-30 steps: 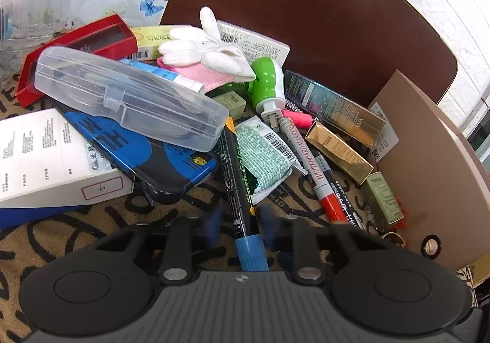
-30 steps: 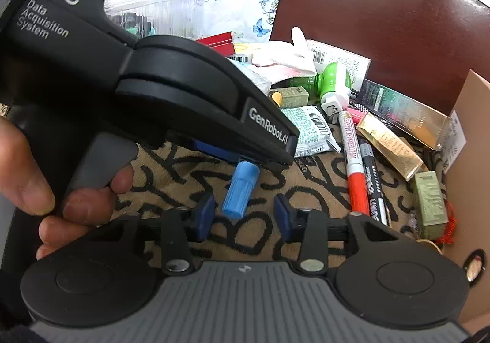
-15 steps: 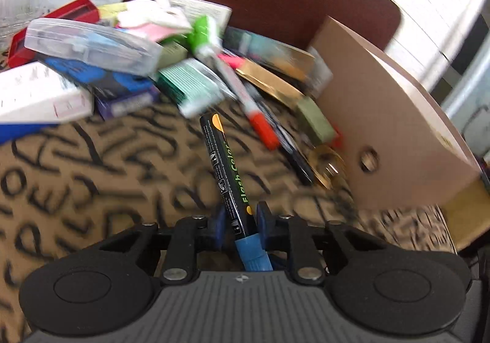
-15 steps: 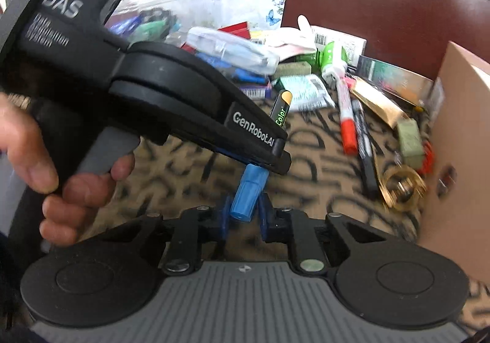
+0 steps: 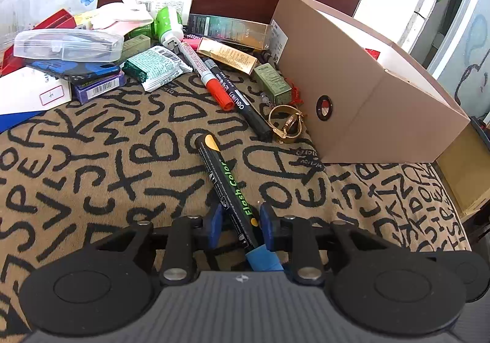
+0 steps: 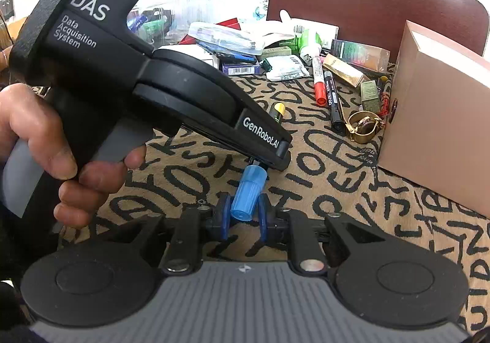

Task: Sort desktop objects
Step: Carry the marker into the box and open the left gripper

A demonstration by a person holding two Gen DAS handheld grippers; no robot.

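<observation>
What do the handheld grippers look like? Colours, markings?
Both are matte black with blue finger pads, round black discs and a ribbed grey front plate. The left gripper has white "DAS Data Acquisition System" and "GenRobot.AI" lettering and a grey trigger. No cables or sleeves visible.

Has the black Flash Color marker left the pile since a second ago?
Yes. The black marker lay against the clutter; now it is out on open cloth, nearer the cardboard box, between both grippers.

Bright daylight, sharp, fisheye-warped edges
</observation>
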